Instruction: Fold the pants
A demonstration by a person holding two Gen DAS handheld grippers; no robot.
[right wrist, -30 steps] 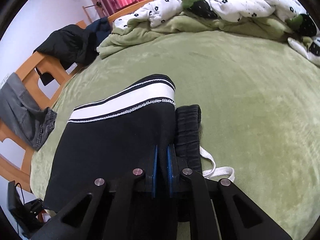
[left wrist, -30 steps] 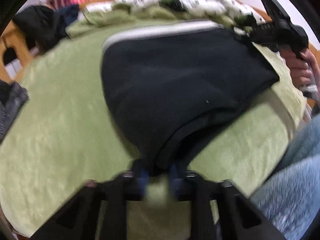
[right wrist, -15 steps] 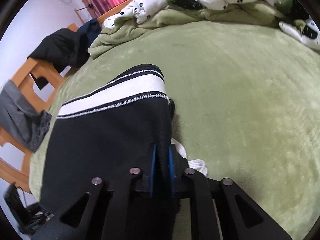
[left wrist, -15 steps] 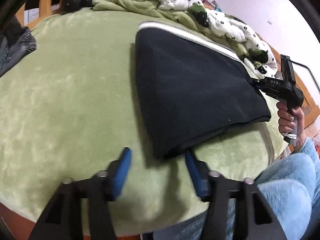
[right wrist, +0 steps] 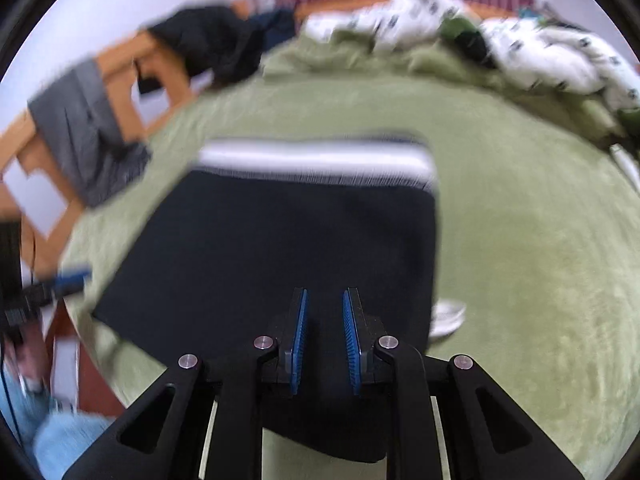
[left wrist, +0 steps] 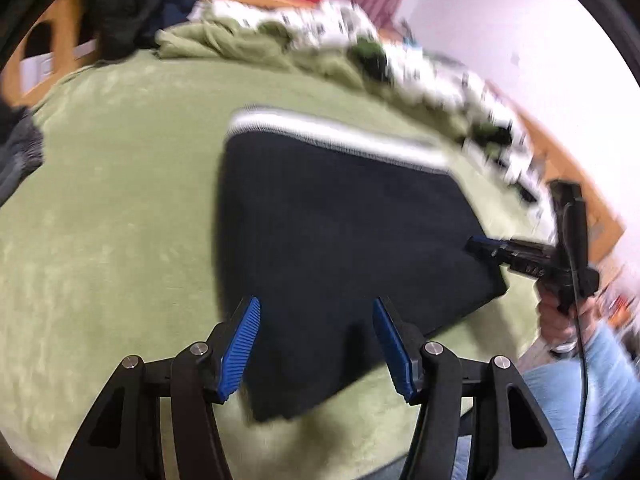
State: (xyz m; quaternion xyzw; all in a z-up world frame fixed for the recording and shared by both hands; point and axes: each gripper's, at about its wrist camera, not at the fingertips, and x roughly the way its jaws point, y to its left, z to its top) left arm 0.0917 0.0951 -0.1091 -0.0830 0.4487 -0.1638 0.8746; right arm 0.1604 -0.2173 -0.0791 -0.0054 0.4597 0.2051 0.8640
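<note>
Over at the left, the left gripper (left wrist: 316, 344) now stands with its blue pads well apart and nothing between them; a second ago those pads were pinched shut on the near corner of the pants (left wrist: 340, 248), so that corner has been let go and the cloth lies dropped on the green blanket (left wrist: 100, 208), the tool hanging just above and behind it. The pants sit in the middle of the bed as a dark, squarish folded bundle, white-striped band (left wrist: 332, 136) along the far edge, all of it flat on the blanket. Further right, the right gripper (right wrist: 323, 328) has also parted: its pads, clamped tight on the fabric a moment back, show a narrow gap, with dark cloth seen below them but, as far as I can tell, nothing pressed. A bit of white drawstring (right wrist: 446, 316) pokes out at the bundle's right edge. Both views are smeared by motion. To my eye that means this fold has been laid down and released at both ends; what remains is either another fold across or a smoothing, and tucking that cord in.
</note>
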